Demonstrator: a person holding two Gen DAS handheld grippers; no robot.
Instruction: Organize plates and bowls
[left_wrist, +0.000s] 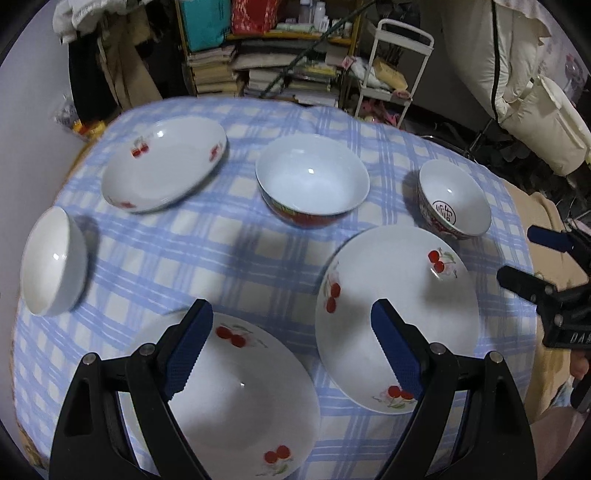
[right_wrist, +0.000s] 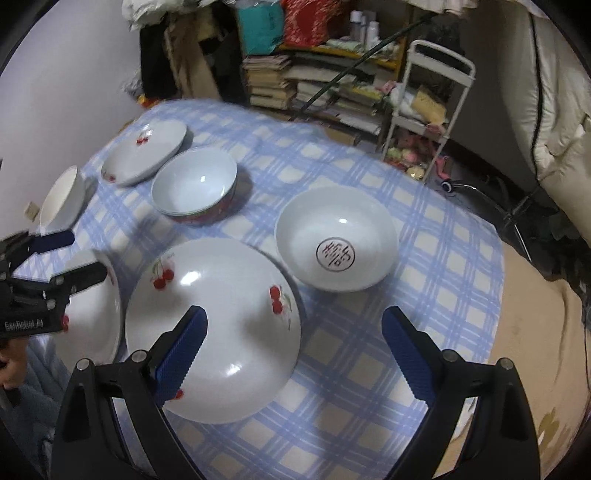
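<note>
Three white cherry-print plates lie on the blue checked tablecloth (left_wrist: 258, 258): one near left (left_wrist: 236, 398), one near right (left_wrist: 399, 317), one far left (left_wrist: 164, 170). A big bowl with a red outside (left_wrist: 312, 179) stands mid-table, a small bowl with a round character mark (left_wrist: 454, 201) to its right, and a plain white bowl (left_wrist: 53, 260) at the left edge. My left gripper (left_wrist: 291, 332) hangs open above the gap between the two near plates. My right gripper (right_wrist: 295, 325) is open, its left finger over the near-right plate (right_wrist: 214, 332), with the marked bowl (right_wrist: 336, 243) just beyond. Neither holds anything.
Beyond the table's far edge are a shelf with stacked books (left_wrist: 280, 74) and a white wire cart (left_wrist: 391, 74). Pale bedding (left_wrist: 524, 74) hangs at the right, and a bare wall (left_wrist: 29, 110) is at the left. A beige cover (right_wrist: 532, 350) lies past the cloth's right edge.
</note>
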